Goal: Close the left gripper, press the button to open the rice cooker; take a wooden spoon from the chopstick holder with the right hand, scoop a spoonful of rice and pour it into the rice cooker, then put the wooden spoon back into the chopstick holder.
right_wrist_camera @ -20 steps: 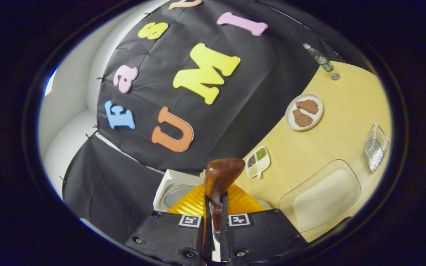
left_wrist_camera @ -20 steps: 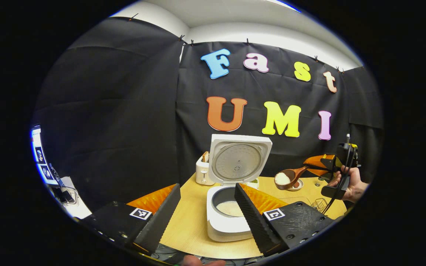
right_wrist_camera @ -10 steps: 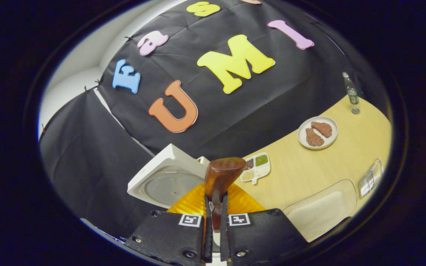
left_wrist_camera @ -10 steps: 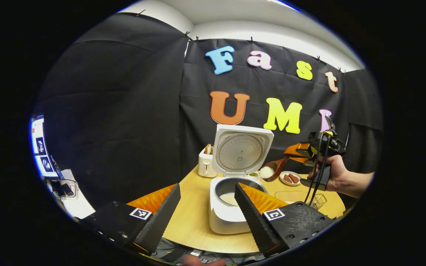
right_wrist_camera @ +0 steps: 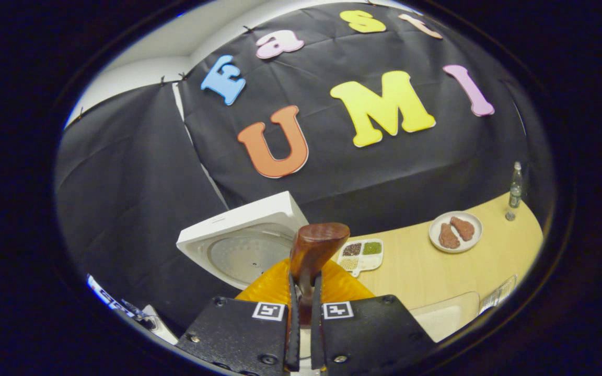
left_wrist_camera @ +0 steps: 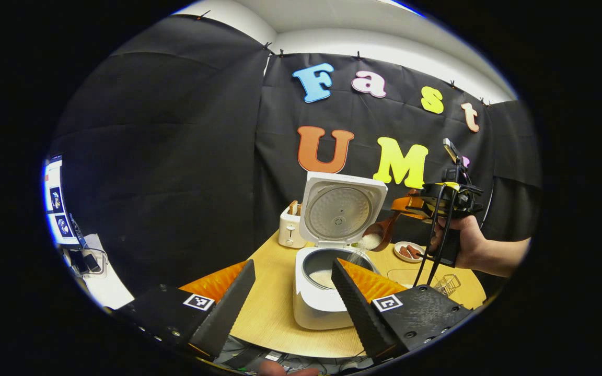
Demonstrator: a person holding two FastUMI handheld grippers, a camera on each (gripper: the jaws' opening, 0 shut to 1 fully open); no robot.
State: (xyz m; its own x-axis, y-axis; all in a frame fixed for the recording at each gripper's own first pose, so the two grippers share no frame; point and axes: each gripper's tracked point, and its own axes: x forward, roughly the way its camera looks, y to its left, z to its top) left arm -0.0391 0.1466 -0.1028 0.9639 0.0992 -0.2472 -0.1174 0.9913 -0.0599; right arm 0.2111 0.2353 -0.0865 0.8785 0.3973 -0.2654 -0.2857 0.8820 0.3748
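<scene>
Spoon tipped over the open cooker, rice going in!

Lower centre of the left gripper view, the cooker (left_wrist_camera: 327, 292) sits lid up on the table (left_wrist_camera: 269, 313), framed between the left gripper's (left_wrist_camera: 293, 297) wide-spread, empty fingers. Just right and above its rim hangs the spoon (left_wrist_camera: 379, 235), bowl tilted down-left, handle running up-right into the right gripper (left_wrist_camera: 411, 204); rice looks to be spilling from it into the pot. In the right gripper view the right gripper (right_wrist_camera: 303, 313) has its fingers clamped tight on the spoon handle (right_wrist_camera: 311, 250), lid (right_wrist_camera: 243, 245) just left.
</scene>
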